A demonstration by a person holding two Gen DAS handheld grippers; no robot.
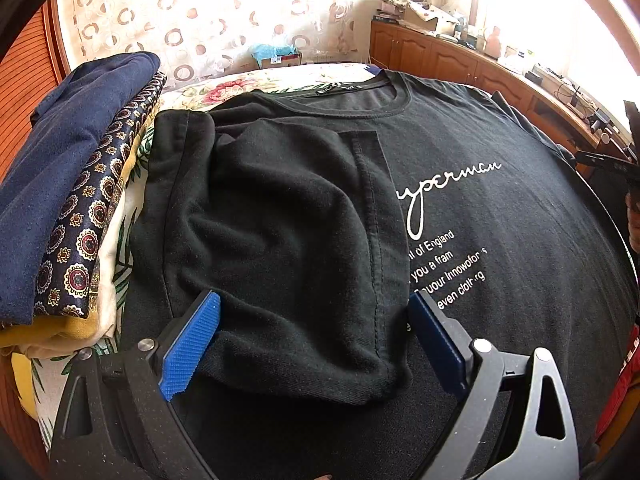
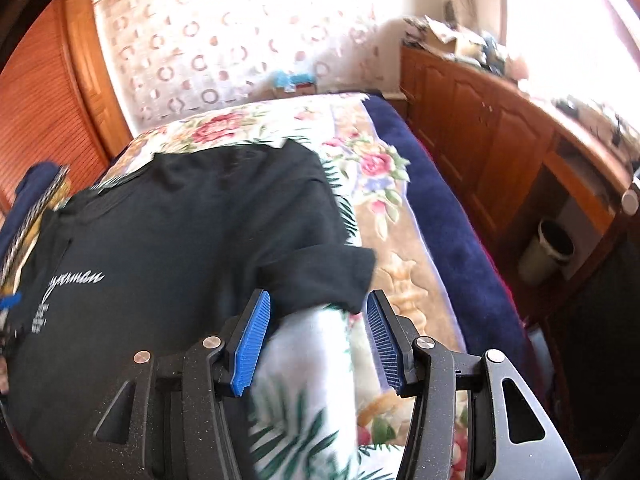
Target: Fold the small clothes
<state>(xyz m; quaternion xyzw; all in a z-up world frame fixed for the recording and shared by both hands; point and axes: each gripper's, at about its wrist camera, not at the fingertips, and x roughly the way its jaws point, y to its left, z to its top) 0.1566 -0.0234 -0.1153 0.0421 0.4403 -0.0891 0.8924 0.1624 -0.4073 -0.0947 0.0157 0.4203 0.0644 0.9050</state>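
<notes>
Black T-shirt [image 1: 500, 152] lies flat, collar pointing away.

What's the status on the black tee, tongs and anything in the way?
Left tongs open over folded-in sleeve. Right tongs open at unfolded sleeve. Black tee half folded. Clothes stack alongside, not blocking.

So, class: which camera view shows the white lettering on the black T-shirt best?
The left wrist view: the white lettering sits sharp and mostly readable on the black T-shirt. The right wrist view shows it small, blurred, near the left edge.
</notes>
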